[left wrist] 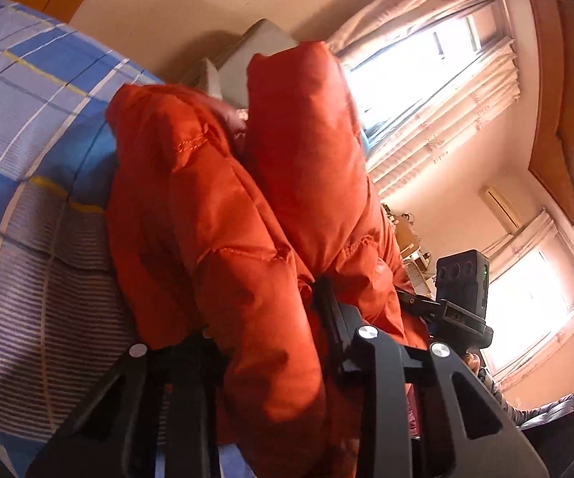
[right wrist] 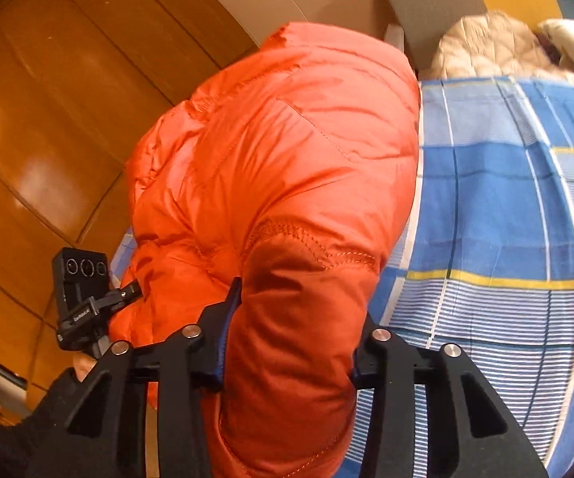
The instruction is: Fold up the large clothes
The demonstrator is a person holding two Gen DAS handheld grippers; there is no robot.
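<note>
left hand-held gripper (left wrist: 263, 342): fingers closed in on a thick fold of the orange jacket (left wrist: 247, 219), puffy fabric bulging between and over them. right hand-held gripper (right wrist: 287, 342): same, clamped on another padded wad of the jacket (right wrist: 279, 183), blue pads pressed into both sides.

jacket is lifted off the bed (right wrist: 506, 239), bunched and hanging in front of both cameras. it fills the middle of each view and blocks most of what lies behind. from the right wrist it sits over the bed's edge, with the plaid sheet (left wrist: 28, 139) showing to one side and wooden panels (right wrist: 48, 119) to the other.

around:
- beige quilted garment (right wrist: 490, 47) at the far edge of the bed, apart from the orange one
- white pillow or bedding (right wrist: 573, 40) just beside it, partly cut off
- grey box (left wrist: 263, 55) behind the jacket, mostly hidden
- window (left wrist: 414, 67) with pale curtains (left wrist: 446, 127), strong backlight, detail washed out
- second window (left wrist: 533, 306) lower down, wall ac unit (left wrist: 500, 207) above it
- cluttered shelf (left wrist: 410, 247) past the jacket, too small to read
- the other gripper's camera block visible in each view (left wrist: 462, 283) (right wrist: 82, 279)
- black-gloved hand (right wrist: 60, 402) on the left gripper's handle
</note>
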